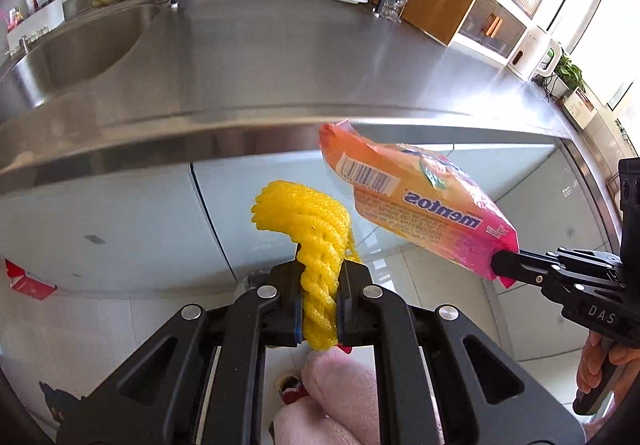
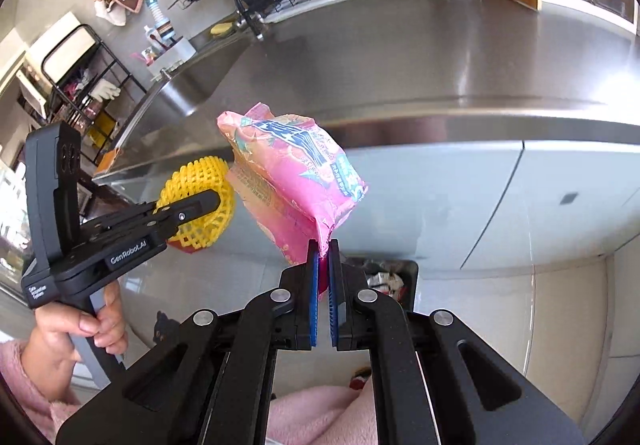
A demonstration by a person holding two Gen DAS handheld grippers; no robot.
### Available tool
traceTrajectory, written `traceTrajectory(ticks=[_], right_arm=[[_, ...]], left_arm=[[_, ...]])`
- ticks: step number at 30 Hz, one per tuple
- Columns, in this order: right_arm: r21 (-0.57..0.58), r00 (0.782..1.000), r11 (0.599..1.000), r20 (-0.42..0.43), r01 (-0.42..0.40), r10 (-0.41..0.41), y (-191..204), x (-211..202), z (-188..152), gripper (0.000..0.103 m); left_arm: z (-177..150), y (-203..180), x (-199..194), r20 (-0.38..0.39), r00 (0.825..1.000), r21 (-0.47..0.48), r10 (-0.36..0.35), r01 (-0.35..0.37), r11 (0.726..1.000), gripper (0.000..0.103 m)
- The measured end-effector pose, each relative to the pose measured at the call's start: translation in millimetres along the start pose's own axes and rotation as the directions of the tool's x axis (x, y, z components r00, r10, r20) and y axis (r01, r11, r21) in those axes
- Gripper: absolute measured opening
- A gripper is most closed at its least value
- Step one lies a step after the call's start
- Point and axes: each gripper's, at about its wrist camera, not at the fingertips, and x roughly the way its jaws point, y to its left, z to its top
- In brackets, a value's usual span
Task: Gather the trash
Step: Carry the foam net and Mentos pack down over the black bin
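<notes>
Steel kitchen worktop sits bare behind both hands. Left gripper is clamped tight on a yellow foam mesh fruit sleeve; right gripper pinches a pink-orange crinkly Mentos bag by its edge, over the floor beside the worktop.

Net: yellow foam mesh, matt, ribbed, squeezed betw. left tongs.
Bag: pink-orange plastic film, glossy, crinkled, in right tongs.
Tongs: black matt plastic, shiny metal rivets; pads blue, ribbed, rubbery.
Counter, beyond both: brushed steel, smooth, reflective.
Doors under counter: pale, glossy.
Sleeve, behind left tongs: pink fleece, fuzzy.
</notes>
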Motion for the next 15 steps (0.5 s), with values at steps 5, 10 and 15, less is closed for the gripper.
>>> traceTrajectory(ticks=[5,10,15], right_arm=[[0.024,0.994,0.999,-0.102,0.046,-0.043,-19,12,-40,0.006],[0.067,0.975,0.993,-0.205,0.1,-0.084,-42,53,-58,0.006],[0.095,0.94,0.982,-0.316,0.166,-0.128,-55,105,-66,0.006]], left_arm=[[-37,-2,20,-0.073,0.997,-0.012,-0.008,0.007,1.0,0.01],[-67,8,51,-0.145,0.989,-0.062,-0.03,0.021,0.998,0.009],[-88,21,93,-0.234,0.972,-0.098,-0.024,0.001,0.995,0.009]])
